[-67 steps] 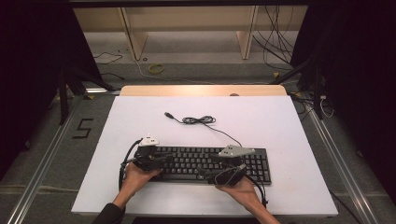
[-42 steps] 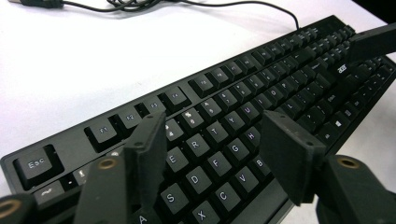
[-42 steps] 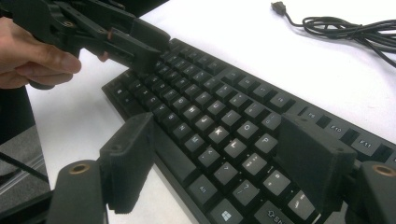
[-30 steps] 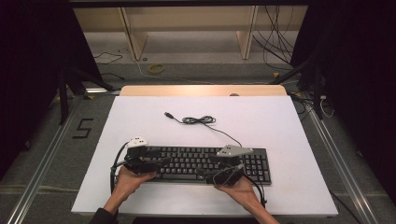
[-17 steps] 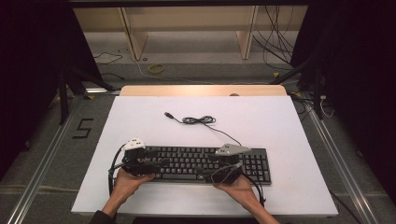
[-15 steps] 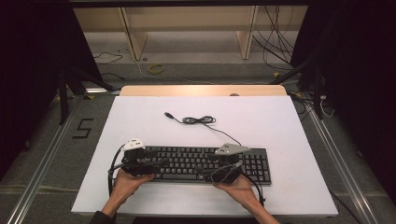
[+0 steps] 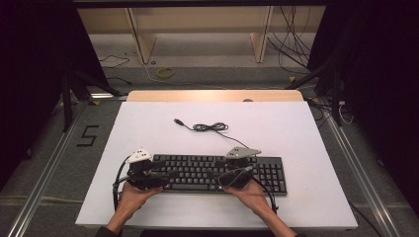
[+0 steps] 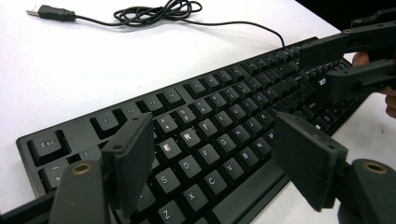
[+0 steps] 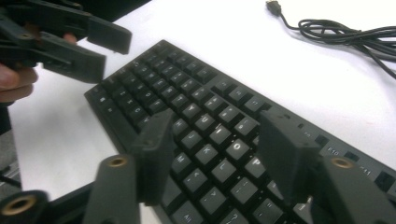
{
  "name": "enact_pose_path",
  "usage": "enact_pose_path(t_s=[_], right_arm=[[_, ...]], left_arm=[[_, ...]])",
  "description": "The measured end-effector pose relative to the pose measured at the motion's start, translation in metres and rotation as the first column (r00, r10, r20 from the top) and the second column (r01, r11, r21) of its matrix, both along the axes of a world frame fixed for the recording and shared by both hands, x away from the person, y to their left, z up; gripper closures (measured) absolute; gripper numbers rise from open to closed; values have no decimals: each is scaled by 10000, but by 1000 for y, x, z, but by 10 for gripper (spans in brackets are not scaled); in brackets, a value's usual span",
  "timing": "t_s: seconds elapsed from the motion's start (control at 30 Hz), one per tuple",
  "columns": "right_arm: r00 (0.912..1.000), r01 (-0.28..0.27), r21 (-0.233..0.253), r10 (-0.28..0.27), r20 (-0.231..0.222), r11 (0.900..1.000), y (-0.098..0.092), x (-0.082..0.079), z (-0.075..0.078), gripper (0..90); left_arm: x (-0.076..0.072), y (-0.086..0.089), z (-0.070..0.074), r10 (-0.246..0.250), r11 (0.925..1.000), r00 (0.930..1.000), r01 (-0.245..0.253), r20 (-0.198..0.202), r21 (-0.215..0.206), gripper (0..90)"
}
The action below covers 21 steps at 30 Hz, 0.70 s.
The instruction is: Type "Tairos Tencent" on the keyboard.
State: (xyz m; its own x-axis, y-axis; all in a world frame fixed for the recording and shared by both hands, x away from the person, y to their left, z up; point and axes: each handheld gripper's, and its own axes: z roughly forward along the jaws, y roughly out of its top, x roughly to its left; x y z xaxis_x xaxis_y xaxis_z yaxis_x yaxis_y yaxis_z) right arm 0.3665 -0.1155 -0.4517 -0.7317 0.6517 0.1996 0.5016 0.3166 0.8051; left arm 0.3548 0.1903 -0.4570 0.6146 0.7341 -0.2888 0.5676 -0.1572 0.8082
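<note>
- High view: a black keyboard (image 7: pixel 217 173) is seen lying flat on the white counter (image 7: pixel 296 133), near the edge closest to the person and parallel to it. Its thin cable (image 7: pixel 210 127) is coiled on the counter just beyond it, with the USB plug (image 7: pixel 178 121) lying loose. The left gripper (image 7: pixel 160 177) is held over the keyboard's left end and the right gripper (image 7: pixel 222 177) over its middle, each pointed inward toward the other. The left hand (image 7: pixel 132 193) and right hand (image 7: pixel 249 190) are placed at the near edge of the keyboard.
- Left gripper view: the fingers (image 8: pixel 128 158) are seen spread wide apart, released, with nothing gripped between them. The keyboard's left key rows are seen between and below them, from Esc down to the letter keys. The other gripper is seen farther off at the upper right, above the keys, its fingers parted too.
- Right gripper view: the fingers (image 9: pixel 154 154) are likewise parted and released, with the keys around O and P seen in the gap. Whether the tips touch the keys cannot be told. The left gripper is seen at the upper left beyond the keyboard's far end, and the coiled cable at the upper right.
</note>
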Motion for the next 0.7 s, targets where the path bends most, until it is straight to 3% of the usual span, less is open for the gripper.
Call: enact_pose_path(t_s=[0.47,0.7], right_arm=[[9994,205,-645,-224,-282,9977,8,16,-5,797],[9986,312,-1047,-355,-393,9940,11,21,-8,900]], left_arm=[[-6,3,-2,58,9999,9999,-57,110,-91,293],[-8,3,-3,73,9999,9999,-72,142,-83,294]])
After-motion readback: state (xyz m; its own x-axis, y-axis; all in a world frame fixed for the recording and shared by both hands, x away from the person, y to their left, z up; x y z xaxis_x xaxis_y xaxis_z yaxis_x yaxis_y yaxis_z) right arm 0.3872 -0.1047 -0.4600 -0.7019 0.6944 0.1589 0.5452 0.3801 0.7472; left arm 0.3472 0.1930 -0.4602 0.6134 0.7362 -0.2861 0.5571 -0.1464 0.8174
